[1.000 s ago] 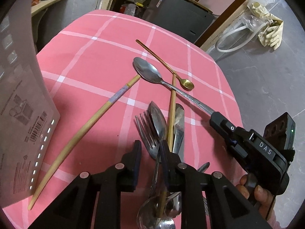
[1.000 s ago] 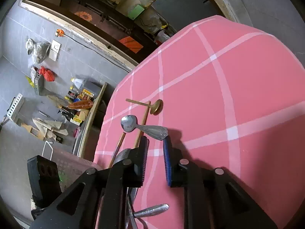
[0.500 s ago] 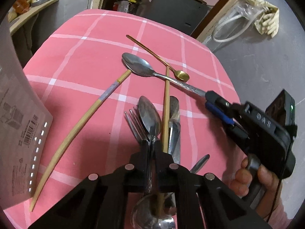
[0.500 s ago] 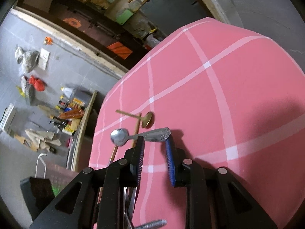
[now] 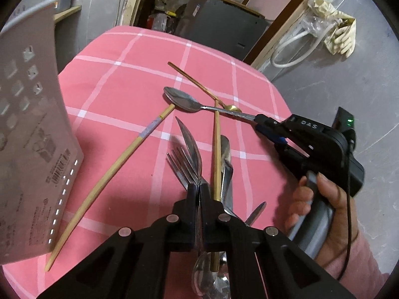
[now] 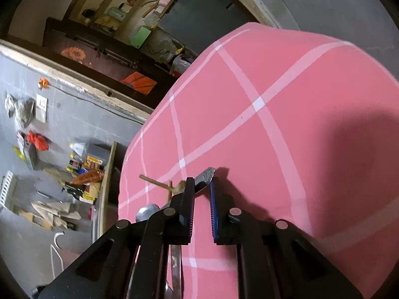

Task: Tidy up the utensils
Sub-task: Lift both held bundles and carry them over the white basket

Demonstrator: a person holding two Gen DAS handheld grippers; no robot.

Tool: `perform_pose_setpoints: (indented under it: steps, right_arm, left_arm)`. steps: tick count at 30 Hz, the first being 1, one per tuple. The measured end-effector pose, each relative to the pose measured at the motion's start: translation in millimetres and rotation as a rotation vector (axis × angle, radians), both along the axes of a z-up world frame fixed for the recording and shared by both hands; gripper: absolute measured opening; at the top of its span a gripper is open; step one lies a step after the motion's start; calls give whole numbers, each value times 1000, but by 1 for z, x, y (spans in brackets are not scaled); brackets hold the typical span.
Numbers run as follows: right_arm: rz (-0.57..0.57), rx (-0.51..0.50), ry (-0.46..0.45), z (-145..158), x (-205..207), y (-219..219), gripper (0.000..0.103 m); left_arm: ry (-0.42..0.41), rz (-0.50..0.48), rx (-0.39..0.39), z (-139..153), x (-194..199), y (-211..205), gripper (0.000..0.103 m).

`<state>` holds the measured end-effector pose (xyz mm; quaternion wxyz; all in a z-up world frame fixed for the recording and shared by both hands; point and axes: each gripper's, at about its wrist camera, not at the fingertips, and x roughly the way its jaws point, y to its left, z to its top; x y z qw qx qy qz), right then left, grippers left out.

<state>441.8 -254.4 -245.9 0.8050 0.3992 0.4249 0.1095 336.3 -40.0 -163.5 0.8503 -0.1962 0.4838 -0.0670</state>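
Since a second ago both of my pairs of fingers have been closing, and the slim spoon (image 5: 190,142) has rolled up onto its edge. That spoon sits near the middle of the desk (image 5: 112,87), toward the near edge. My left fingers (image 5: 198,193) are pinched tight on its neck, with no gap showing between them. A fork (image 5: 180,165) lies touching it on the left, and a steel piece I cannot identify (image 5: 225,149) lies just to the right.

Toward the far edge lies the large spoon (image 5: 184,101), bowl up, its handle running out to the right edge. My right fingers (image 5: 259,123) have narrowed around the end of that handle and seem to press it. From the right wrist view the patterned handle tip (image 6: 205,175) sits between the two pads.

One chopstick (image 5: 216,149) runs under the large spoon's handle and down beside my left fingers. The other chopstick (image 5: 119,162) slants from the spoon's bowl to the near left corner. A thin gold spoon (image 5: 197,82) lies beyond, angled toward the far edge.

At the left edge stands a white perforated bin (image 5: 32,124). My right hand (image 5: 311,199) grips its tool off the right edge.
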Motion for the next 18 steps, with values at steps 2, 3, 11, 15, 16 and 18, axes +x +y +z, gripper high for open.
perform_pose_setpoints:
  steps: [2, 3, 11, 15, 16, 18]
  right_arm:
    - [-8, 37, -11, 0, 3, -2, 8]
    - [-12, 46, -19, -1, 3, -1, 7]
    - [14, -40, -197, 48, -13, 6, 3]
    - [52, -137, -296, 91, -25, 11, 1]
    - [64, -174, -321, 104, -29, 14, 1]
    - [83, -233, -365, 128, -35, 16, 1]
  left_arm:
    - [-17, -3, -4, 3, -4, 1, 4]
    - [-28, -3, -2, 5, -6, 2, 3]
    - [-141, 12, -16, 34, -20, 14, 3]
    - [-227, 26, -40, 56, -28, 18, 3]
    - [-252, 26, -42, 63, -30, 20, 3]
    - [-289, 26, -46, 75, -34, 23, 3]
